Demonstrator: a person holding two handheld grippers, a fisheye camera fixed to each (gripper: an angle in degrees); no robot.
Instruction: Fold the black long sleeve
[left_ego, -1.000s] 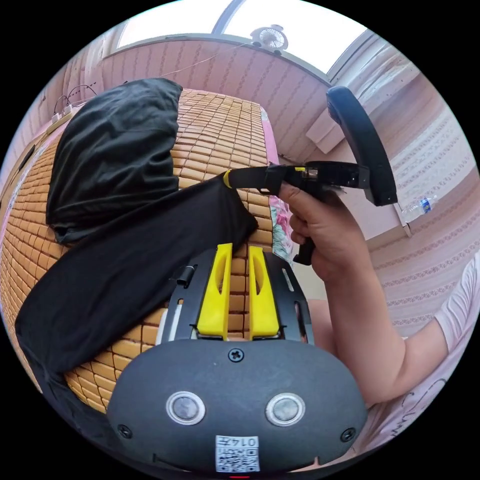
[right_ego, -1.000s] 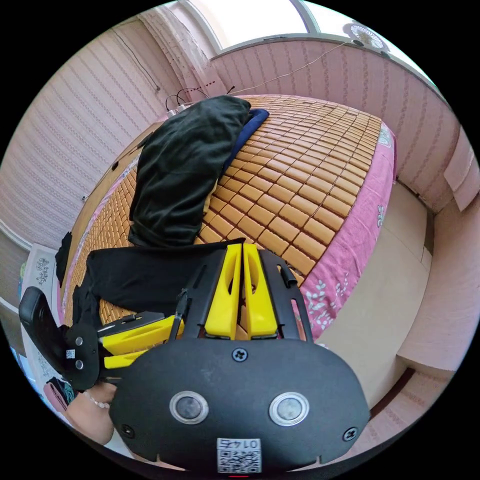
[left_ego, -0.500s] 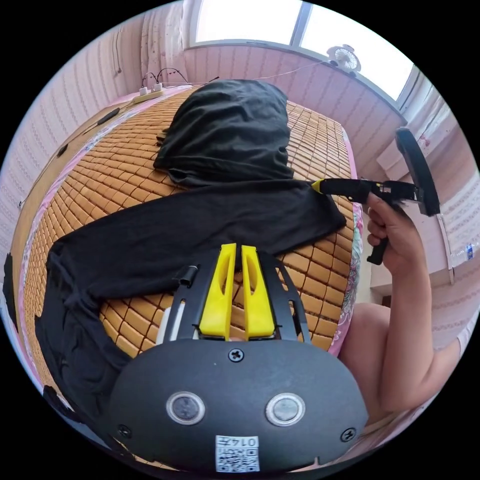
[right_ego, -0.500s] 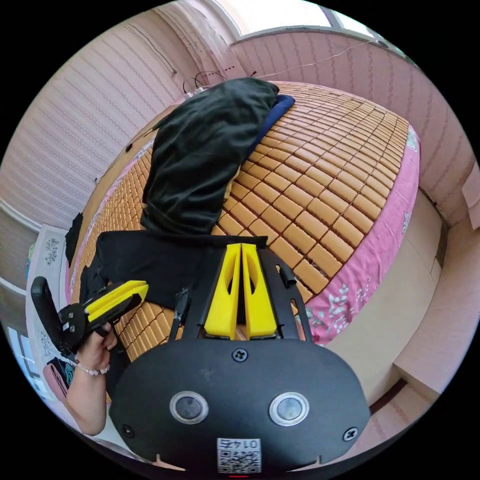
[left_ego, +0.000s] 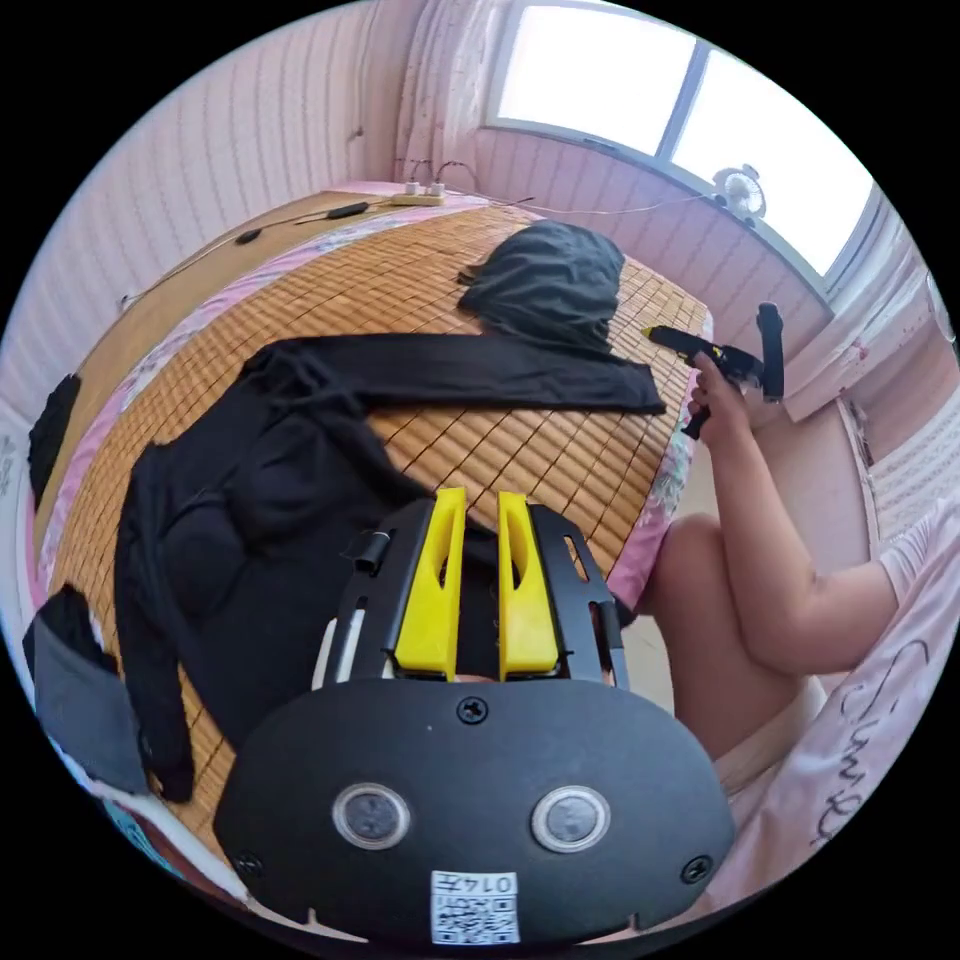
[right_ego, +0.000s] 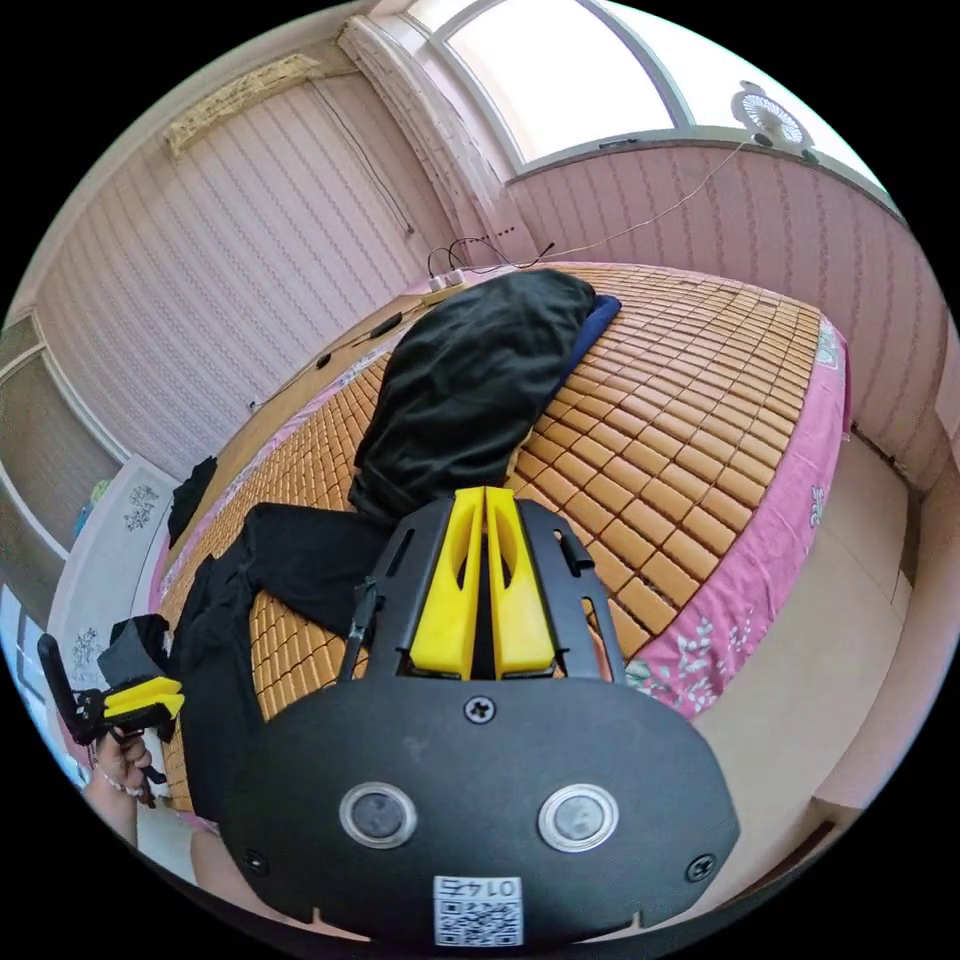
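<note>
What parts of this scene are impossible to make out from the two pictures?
- Left gripper view: the near hem of the black long sleeve is hidden behind the left gripper.
- Right gripper view: the spread sleeve's cuff end is covered by the right gripper.
- Right gripper view: the blue cloth is mostly buried under the dark pile; what it is cannot be told.
- Right gripper view: the left gripper's jaws look too small at the edge to judge their gap.

Daylight floods in through the window (left_ego: 680, 130), whose panes are blown out to white in both views. The room is bright and evenly lit, with soft, faint shadows under the black clothes on the bed (left_ego: 300, 300). Fisheye distortion bends the walls and the bed's edges, and a black ring frames each picture. Focus is sharp throughout.
</note>
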